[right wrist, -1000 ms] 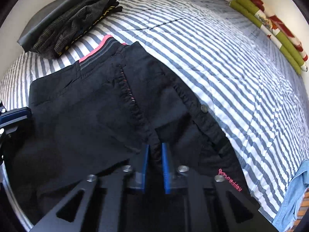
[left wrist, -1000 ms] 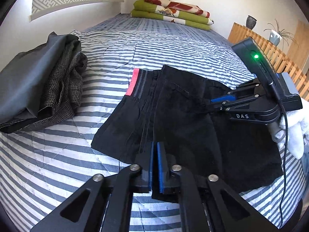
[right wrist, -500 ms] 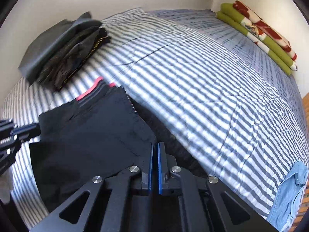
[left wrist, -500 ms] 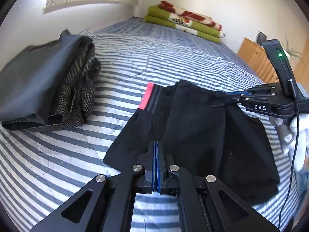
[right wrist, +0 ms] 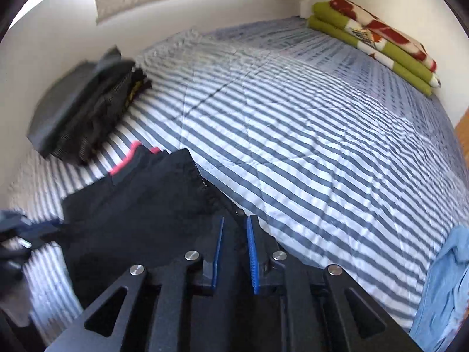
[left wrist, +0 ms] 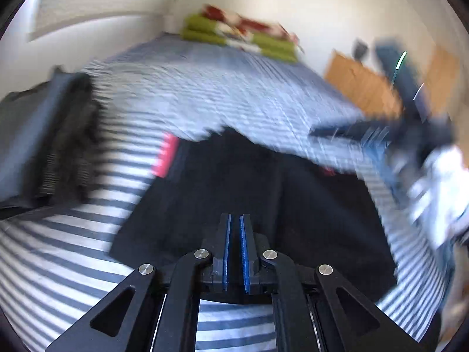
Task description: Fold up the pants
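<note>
The black pants (right wrist: pixel 137 205) are lying folded on the striped bed (right wrist: pixel 293 135), their pink-edged waistband pointing toward a stack of dark folded clothes (right wrist: pixel 88 108) near the wall. The left claw (left wrist: pixel 235 249) is hovering just above the near edge of the pants with only a narrow gap between its blue pads, gripping nothing. The right claw (right wrist: pixel 234 252) is sitting over the pants' right-hand edge with its pads parted a little wider and holding nothing, though the left view is too blurred to show whether either claw is touching the cloth.
</note>
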`<action>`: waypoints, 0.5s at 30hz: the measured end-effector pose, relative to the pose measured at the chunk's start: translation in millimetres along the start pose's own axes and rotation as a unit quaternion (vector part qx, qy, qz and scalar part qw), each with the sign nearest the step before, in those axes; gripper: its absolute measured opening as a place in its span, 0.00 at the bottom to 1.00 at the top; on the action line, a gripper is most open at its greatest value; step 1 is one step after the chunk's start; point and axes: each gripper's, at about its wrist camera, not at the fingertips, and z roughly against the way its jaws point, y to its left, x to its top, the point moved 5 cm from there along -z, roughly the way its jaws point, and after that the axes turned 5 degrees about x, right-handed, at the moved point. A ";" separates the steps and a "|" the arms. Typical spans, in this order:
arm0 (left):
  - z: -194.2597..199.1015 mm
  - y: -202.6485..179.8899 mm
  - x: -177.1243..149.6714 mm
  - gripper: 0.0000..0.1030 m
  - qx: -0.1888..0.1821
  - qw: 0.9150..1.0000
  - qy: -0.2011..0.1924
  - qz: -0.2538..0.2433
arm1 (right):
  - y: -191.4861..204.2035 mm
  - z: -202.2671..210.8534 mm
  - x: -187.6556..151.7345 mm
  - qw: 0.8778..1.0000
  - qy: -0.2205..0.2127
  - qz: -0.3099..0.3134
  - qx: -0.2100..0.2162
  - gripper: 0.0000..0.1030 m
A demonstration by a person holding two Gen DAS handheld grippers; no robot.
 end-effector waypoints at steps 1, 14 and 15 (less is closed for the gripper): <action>-10.5 -3.0 -4.1 0.08 0.015 1.000 0.014 -0.011 | -8.1 14.7 -9.4 1.000 -0.005 -0.018 0.003 0.18; 14.6 -89.3 -9.4 0.14 -0.052 0.997 0.007 -0.052 | -72.5 59.0 -183.6 0.971 0.036 -0.232 0.051 0.24; 13.9 -113.3 -15.7 0.15 -0.080 0.994 0.019 -0.077 | -74.4 58.9 -185.4 0.967 0.031 -0.244 0.060 0.25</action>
